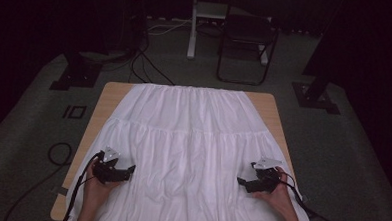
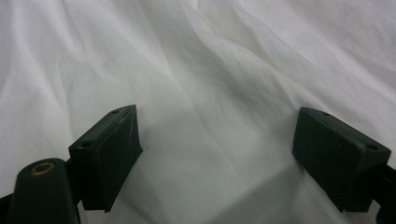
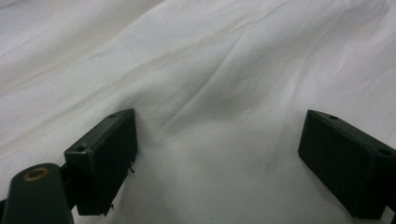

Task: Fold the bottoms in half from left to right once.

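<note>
**Both grippers open over the white skirt**

We note the left gripper (image 2: 217, 140) with its jaws spread wide; in the left gripper view, creased white cloth fills the gap between them, and the pads do not press on it. We see the right gripper (image 3: 219, 144) the same way in the right gripper view: jaws apart, a soft fold of cloth running up between them, nothing clamped.

From the high view, we place the left gripper (image 1: 112, 168) over the near left part of the white skirt (image 1: 192, 140), jaws pointing inward toward the middle. The right gripper (image 1: 257, 179) sits over the near right part, jaws also pointing inward. The two are well apart. A hand holds each one from the near edge.

The skirt lies spread flat across the wooden table (image 1: 112, 94), gathered waistband at the far edge, hem toward us. It covers most of the tabletop; bare wood shows along the left side and the far corners. A black chair (image 1: 247, 37) stands on the floor beyond the table.
</note>
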Available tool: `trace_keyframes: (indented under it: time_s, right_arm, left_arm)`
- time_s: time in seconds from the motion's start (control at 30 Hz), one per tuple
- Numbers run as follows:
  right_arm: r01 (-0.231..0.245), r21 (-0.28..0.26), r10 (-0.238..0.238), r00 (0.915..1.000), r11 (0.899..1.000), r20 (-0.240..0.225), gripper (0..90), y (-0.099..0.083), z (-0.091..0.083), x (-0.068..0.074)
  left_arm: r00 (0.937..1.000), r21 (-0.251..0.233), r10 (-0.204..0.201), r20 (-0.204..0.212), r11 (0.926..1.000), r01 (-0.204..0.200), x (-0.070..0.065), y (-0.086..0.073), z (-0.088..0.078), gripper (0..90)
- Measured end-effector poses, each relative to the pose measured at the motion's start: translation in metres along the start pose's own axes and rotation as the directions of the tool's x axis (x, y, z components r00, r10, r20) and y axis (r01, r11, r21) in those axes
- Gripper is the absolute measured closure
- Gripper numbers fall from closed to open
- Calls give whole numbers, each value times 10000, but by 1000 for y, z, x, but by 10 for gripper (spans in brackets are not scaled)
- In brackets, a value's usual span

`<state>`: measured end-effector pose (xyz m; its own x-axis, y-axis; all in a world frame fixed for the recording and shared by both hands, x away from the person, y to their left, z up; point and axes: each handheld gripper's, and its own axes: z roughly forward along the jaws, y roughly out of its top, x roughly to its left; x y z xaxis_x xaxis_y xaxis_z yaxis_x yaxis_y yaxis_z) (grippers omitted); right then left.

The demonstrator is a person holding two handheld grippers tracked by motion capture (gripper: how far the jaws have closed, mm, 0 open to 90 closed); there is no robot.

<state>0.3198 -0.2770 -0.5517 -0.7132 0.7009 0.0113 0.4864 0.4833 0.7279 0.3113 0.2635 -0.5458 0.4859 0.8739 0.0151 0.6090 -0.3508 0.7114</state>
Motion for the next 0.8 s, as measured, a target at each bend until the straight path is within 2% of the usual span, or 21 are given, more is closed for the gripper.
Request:
trace_keyframes:
  time_s: [0.17,0.33,0.43,0.53,0.57,0.6,0.63,0.7,0.73,0.77,0.8]
  right_arm:
    - [31,7,-31,10000,10000,-16,110,0,0,0]
    - [392,8,-392,9987,9992,-335,119,2,2,-4]
    - [323,-26,-324,9991,9995,-280,135,2,2,-4]
    - [267,-52,-268,9993,9996,-252,142,2,2,-4]
    - [264,-54,-266,9993,9996,-250,142,2,2,-4]
    - [250,-62,-251,9994,9997,-240,142,2,2,-4]
    - [250,-62,-251,9994,9997,-240,142,2,2,-4]
    - [194,-65,-195,9996,9998,-184,142,2,2,-3]
    - [137,-58,-138,9998,9999,-119,142,1,1,-3]
    - [137,-58,-138,9998,9999,-119,142,1,1,-3]
    - [124,-66,-125,9999,9999,-103,142,1,1,-2]
  left_arm:
    - [10000,1,-22,-4,10000,22,0,0,0,156]
    - [10000,-27,-65,-33,10000,65,1,4,4,164]
    - [9997,-75,-220,-144,9997,219,1,7,7,176]
    - [9990,-186,-343,-288,9993,338,1,6,5,270]
    - [9990,-212,-343,-278,9992,338,2,5,4,270]
    - [9987,-235,-406,-293,9989,400,4,4,1,341]
    - [9986,-182,-384,-361,9991,378,5,3,-1,341]
    - [9959,-193,-270,-859,9995,254,9,2,-11,335]
    - [9889,-355,-429,-1426,9986,382,17,-2,-25,287]
    - [9889,-355,-429,-1426,9986,382,17,-2,-25,273]
    - [9844,-460,-633,-1642,9973,565,23,-5,-32,273]
